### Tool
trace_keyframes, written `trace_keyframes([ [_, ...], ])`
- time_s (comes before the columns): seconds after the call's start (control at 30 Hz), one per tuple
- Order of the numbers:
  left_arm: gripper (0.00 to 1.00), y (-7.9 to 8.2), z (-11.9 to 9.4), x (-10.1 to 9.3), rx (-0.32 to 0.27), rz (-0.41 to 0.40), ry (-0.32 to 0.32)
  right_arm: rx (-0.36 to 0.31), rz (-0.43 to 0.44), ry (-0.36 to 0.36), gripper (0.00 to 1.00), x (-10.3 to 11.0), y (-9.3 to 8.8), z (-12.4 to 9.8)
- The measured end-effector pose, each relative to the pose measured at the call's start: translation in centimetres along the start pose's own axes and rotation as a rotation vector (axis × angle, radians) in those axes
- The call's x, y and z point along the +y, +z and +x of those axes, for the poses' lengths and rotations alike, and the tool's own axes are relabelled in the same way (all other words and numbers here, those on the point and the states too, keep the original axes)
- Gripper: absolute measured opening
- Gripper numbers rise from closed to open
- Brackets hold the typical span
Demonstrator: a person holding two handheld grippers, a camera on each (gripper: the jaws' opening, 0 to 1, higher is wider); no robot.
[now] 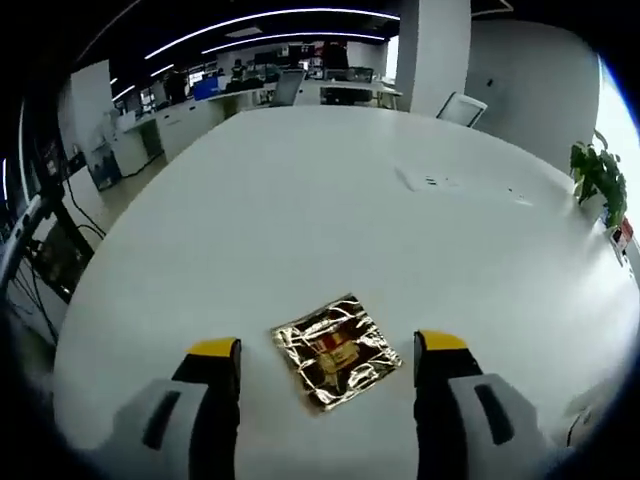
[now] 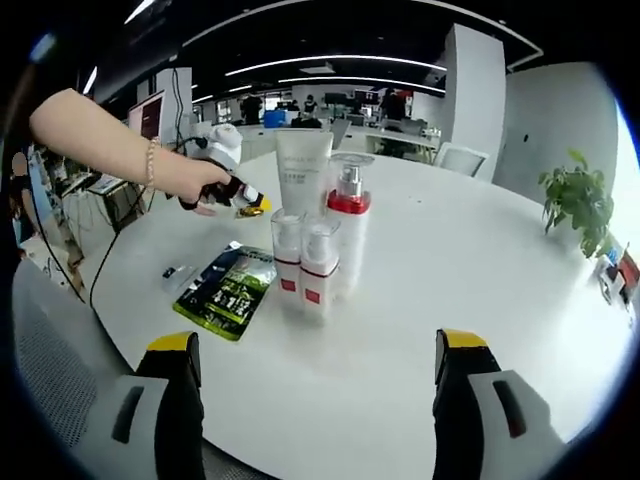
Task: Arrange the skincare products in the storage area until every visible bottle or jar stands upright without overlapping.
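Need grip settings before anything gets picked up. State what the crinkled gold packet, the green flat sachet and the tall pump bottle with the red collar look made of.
Crinkled gold packet: probably metallised foil, with mirror glints and sharp creases.
Green flat sachet: likely glossy plastic or foil laminate, lying flat with a sheen.
Tall pump bottle with the red collar: seemingly frosted plastic or glass body; which one is unclear.

Table [image 1: 300, 200]: large, white, rounded, and it took up most of both views.
Ceiling lights [image 1: 270, 18]: long bright strips curved across a dark ceiling above the table.
Pillar [image 1: 432, 50]: white, stood beyond the table's far edge.
Chair [image 1: 461, 108]: pale, just behind the table, near the pillar.
Plant [image 2: 578, 205]: green, leafy, at the table's right edge.
Desks [image 1: 180, 115]: white, beyond the table on the left.
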State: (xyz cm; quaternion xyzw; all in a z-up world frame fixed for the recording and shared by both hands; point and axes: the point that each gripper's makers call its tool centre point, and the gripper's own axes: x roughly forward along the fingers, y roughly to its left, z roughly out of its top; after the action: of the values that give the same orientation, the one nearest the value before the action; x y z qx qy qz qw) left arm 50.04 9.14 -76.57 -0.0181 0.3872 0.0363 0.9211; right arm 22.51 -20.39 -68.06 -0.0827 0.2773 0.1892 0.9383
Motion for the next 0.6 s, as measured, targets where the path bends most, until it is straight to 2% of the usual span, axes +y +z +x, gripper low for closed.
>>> trace_keyframes([
  [0.07, 0.62, -0.25, -0.32, 0.08, 0.015, 0.007, 0.011, -0.001, 0.005, -0.002, 0.97, -0.09, -0.01, -0.02],
  [0.23, 0.61, -0.10, -0.31, -0.03, 0.000, 0.028, 0.005, 0.006, 0.005, -0.002, 0.97, -0.09, -0.11, 0.04],
  [0.3, 0.52, -0.01, -0.22, -0.18, -0.007, 0.045, -0.007, 0.007, 0.007, -0.002, 0.97, -0.09, -0.11, 0.05],
  [0.37, 0.35, -0.45, -0.25, -0.47, 0.011, 0.079, -0.021, 0.008, 0.007, -0.002, 0.97, -0.11, -0.14, 0.12],
  [0.6, 0.33, -0.19, 0.54, -0.82, 0.013, 0.097, -0.078, 0.007, -0.001, -0.012, 0.96, -0.24, -0.03, 0.16],
])
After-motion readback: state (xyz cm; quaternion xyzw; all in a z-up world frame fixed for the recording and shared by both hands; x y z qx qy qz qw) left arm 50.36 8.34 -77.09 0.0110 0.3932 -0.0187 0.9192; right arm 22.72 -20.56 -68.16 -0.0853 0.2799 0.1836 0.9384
